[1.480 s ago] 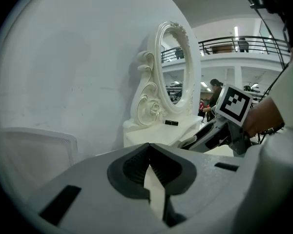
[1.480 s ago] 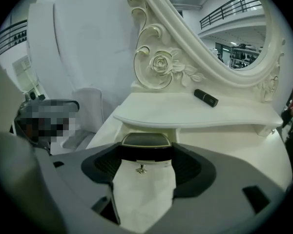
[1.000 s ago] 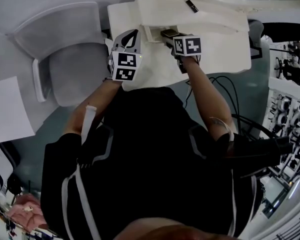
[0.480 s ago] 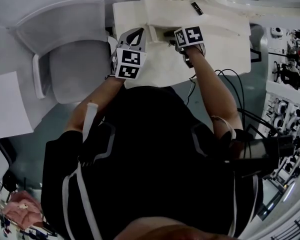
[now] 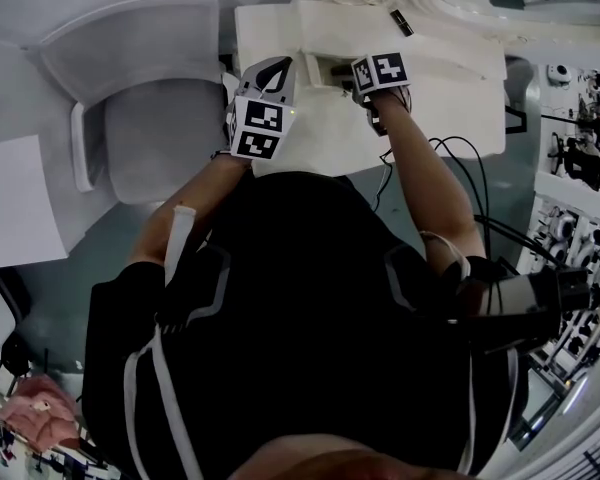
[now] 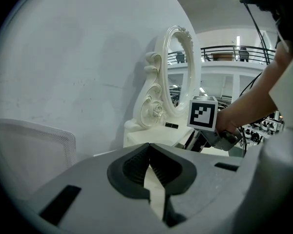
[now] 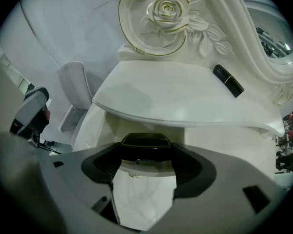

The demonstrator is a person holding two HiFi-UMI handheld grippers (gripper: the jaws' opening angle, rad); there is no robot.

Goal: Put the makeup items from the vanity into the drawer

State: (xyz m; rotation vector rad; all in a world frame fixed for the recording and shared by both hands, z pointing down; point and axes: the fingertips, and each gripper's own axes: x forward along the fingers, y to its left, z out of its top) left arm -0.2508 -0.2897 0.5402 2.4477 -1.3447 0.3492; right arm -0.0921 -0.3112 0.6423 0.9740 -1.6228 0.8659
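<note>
Fingers (image 7: 189, 167) of the right gripper (image 7: 146, 164) clamp a black compact (image 7: 145, 147); left gripper (image 6: 150, 165) fingers together.

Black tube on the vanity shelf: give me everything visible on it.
The black tube is small, oblong and dark, with a smooth, hard-looking casing and a faint paler band across it, perhaps a cap join. It lies flat on its side, at a slant, on the vanity's white upper shelf, close to the foot of the ornate mirror frame. Only the shelf touches it, and nothing lies beside it.
</note>
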